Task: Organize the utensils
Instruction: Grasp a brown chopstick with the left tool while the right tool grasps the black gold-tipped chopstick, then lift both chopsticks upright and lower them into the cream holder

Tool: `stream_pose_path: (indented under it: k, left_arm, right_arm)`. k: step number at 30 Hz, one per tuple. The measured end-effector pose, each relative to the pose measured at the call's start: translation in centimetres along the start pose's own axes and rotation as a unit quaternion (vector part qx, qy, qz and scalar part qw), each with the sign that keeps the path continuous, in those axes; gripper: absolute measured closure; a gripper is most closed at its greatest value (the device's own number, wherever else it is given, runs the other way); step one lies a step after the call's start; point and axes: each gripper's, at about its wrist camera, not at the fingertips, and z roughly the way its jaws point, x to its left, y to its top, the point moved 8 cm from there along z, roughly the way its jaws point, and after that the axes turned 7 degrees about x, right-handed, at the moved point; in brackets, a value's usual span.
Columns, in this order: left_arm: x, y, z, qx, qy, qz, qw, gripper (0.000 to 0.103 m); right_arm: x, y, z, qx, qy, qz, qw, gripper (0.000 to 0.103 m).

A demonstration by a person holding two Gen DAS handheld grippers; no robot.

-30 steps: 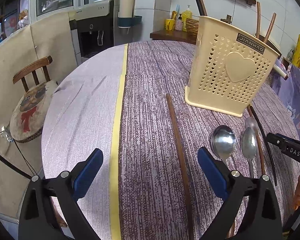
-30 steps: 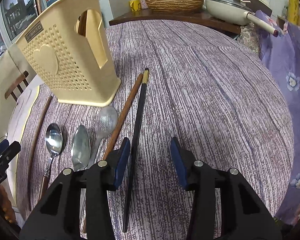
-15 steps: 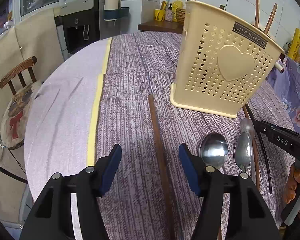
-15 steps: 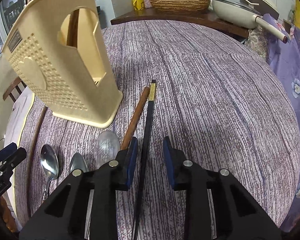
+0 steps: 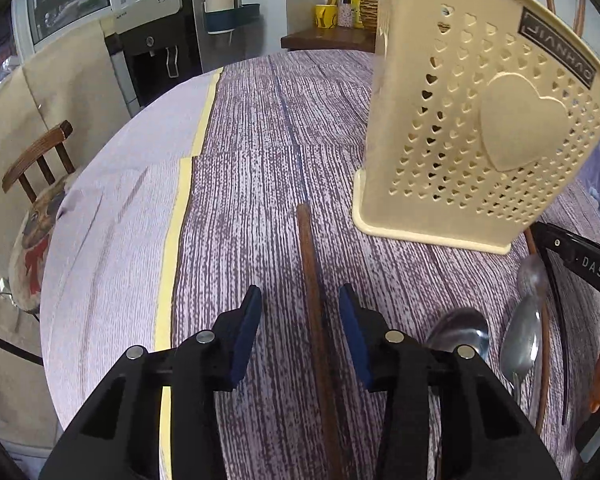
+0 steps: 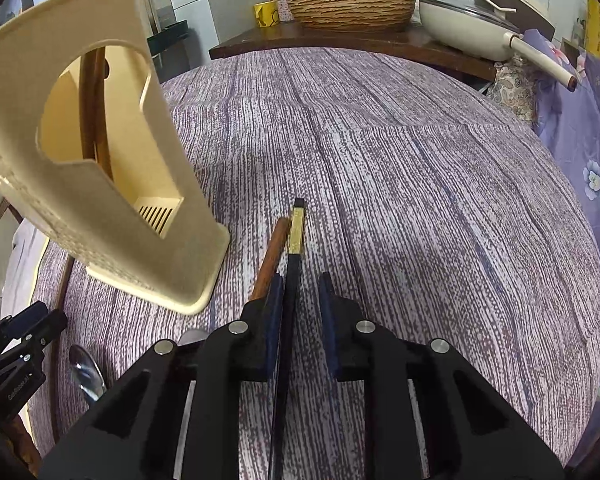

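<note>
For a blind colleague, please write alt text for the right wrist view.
The right hand-held gripper, its jaws just closing, straddles a black chopstick lying on the purple tablecloth; a gap remains on one side. A brown chopstick lies beside it, and a cream utensil holder stands at left.

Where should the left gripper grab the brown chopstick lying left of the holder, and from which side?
Grip the brown chopstick mid-shaft, from above. It lies flat on the table, running away from the camera, so the pads close across its thin width. The left gripper already straddles it; its jaws have just been closing, gaps still showing on both sides. The holder stands clear.
</note>
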Motion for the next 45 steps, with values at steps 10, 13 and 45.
stream_pose_path:
  k: [10,13,45]
  left_arm:
    - [-0.1,1.1,0.4,0.004,0.019,-0.007,0.9998,0.077]
    - [-0.3,1.0,0.4,0.000,0.020,-0.010,0.9997,0.078]
    - [-0.4,1.3,0.3,-0.001,-0.002,-0.025,0.9997,0.095]
  right_arm:
    - [0.2,1.1,0.7,-0.010,-0.019,-0.002,1.000,0.084]
    - [0.2,1.2,0.7,-0.012,-0.021,-0.003,1.000,0.084]
    - [-0.7,0.1,-0.6,-0.018,0.025,0.012,0.999,0.095]
